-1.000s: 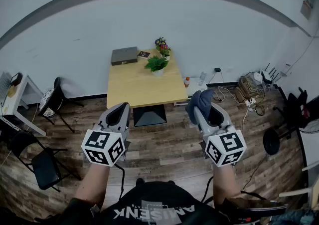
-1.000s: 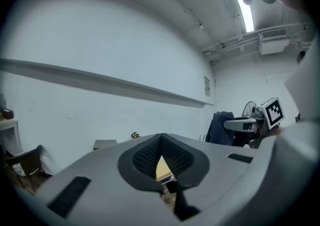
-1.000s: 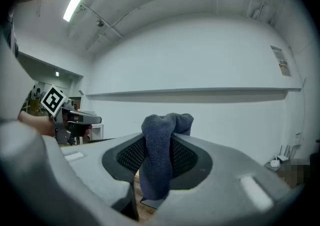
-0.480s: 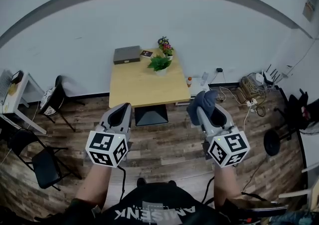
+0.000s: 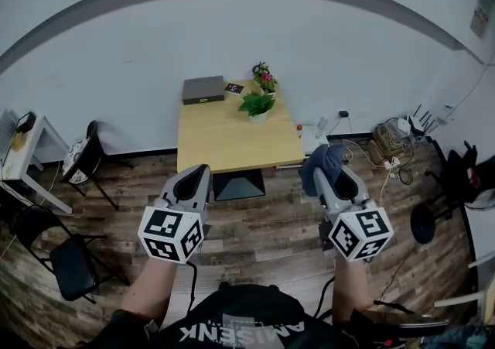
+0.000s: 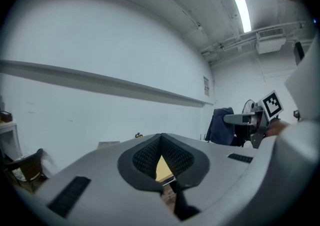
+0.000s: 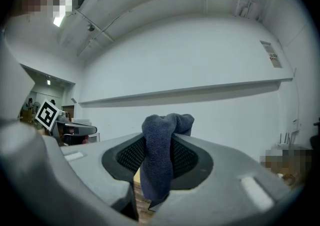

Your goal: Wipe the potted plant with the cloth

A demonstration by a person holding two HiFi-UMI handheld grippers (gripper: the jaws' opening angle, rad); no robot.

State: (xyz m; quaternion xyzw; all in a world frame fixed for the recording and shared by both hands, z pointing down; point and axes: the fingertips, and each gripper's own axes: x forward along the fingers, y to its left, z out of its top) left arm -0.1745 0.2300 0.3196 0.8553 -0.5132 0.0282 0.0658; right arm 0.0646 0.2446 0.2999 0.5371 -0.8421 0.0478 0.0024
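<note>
Risk first, at my right tongs (image 5: 332, 183): the jaws are clamped on the cloth (image 7: 159, 160), but most of it bunches above the pads and a tail hangs below. A pull against foliage could drag it free, and the loose tail could catch on leaves. My left tongs (image 5: 197, 176) are fully closed and empty, touching nothing, so they are not ready to steady a pot. Both tongs are held about level over the wooden floor, well apart from the table (image 5: 224, 142). The plant (image 5: 257, 104), green leaves in a small white pot, stands at the table's far right, near the wall. It looks light, so I judge a one-sided wipe could tip or slide it. A flower pot (image 5: 265, 79) stands just behind it and a grey box (image 5: 203, 90) to its left. A wide sweep could knock either.
</note>
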